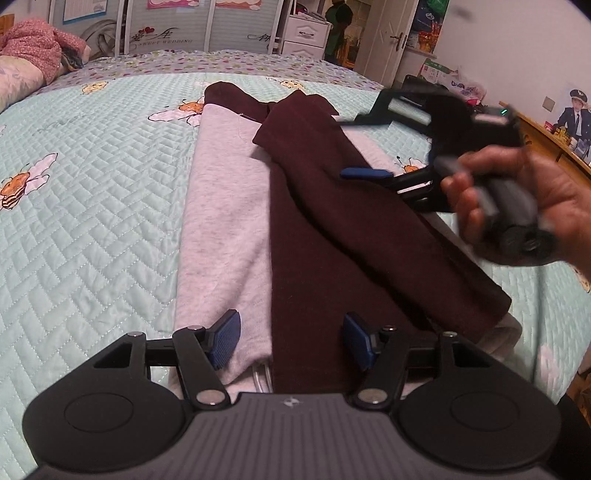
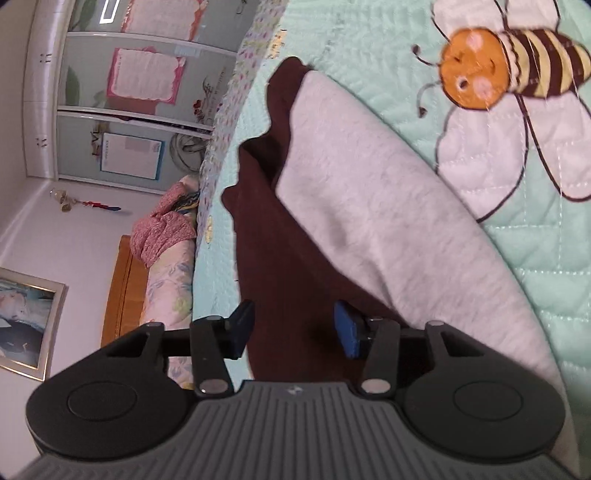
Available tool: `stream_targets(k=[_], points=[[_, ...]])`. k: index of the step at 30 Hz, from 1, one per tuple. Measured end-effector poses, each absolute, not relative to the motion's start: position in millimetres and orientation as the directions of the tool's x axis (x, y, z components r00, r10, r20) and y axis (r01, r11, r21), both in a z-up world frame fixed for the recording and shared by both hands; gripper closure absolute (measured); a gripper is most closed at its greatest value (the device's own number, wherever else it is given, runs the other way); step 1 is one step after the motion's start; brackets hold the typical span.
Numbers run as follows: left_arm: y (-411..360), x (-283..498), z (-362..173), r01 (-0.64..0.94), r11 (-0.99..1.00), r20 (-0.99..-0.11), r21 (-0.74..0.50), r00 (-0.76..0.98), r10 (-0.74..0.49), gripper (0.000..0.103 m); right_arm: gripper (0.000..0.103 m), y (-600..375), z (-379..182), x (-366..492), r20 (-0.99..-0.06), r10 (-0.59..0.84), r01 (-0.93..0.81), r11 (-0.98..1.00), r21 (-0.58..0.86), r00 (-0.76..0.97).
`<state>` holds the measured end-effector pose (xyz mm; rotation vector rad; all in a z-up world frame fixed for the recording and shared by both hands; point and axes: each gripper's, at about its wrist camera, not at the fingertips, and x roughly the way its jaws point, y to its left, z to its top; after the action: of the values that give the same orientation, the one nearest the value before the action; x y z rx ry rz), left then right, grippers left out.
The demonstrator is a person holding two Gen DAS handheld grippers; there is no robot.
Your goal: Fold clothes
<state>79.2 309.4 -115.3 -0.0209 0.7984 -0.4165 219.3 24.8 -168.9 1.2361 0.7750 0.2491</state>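
Left wrist view: The garment (image 1: 295, 221) — dark maroon outside, light grey lining turned up along one side — lies lengthwise on the quilted mint bedspread (image 1: 92, 221), which carries a bee print. The left gripper (image 1: 291, 341) sits over the near end of the garment, jaws apart. One blue pad is over the grey lining and the other is over the maroon cloth, and neither presses on the fabric. To the right of the garment, a hand (image 1: 517, 199) holds the right gripper (image 1: 360, 147) above the maroon sleeve. Its jaws are apart with nothing between them, and it appears blurred. Beyond the far end of the garment stands a wardrobe (image 1: 166, 26), and a pink floral bundle (image 1: 37, 48) lies at the bedspread's far left corner.

Right wrist view: The frame is rolled sideways. The right gripper (image 2: 293, 328) is spread open over the maroon part of the garment (image 2: 295, 258) — no cloth is clamped. The grey lining (image 2: 388, 221) runs diagonally to the right of the gripper. A large printed bee (image 2: 509, 66) marks the bedspread (image 2: 535, 277) beyond the lining.
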Motion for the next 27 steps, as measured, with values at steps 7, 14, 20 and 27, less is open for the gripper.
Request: stream_targets(k=[7,14,20,27], points=[[324.1,71.3,-89.8,0.309,0.916,-0.659,-0.257,0.638,-0.4,0.042,0.021,2.4,-123.3,120.5,-0.223,0.629,0.066,0.264,0.962,0.745],[325.3,69.4,-105.0,0.319,0.917,-0.717,-0.239,0.579,-0.388,0.041,0.023,-6.2,-162.8,29.8,-0.374,0.648,0.189,0.339,0.922,0.664],[329.2,63.9,-86.6,0.306,0.916,-0.701,-0.261,0.592,-0.398,0.043,0.026,-20.4,-142.1,9.3,-0.334,0.598,0.183,0.3,0.936,0.729],[378.5,53.1,-78.6,0.171,0.916,-0.66,-0.363,0.646,-0.382,0.034,0.017,-50.0,-117.7,-10.2,-0.398,0.541,0.185,0.405,0.895,0.741]])
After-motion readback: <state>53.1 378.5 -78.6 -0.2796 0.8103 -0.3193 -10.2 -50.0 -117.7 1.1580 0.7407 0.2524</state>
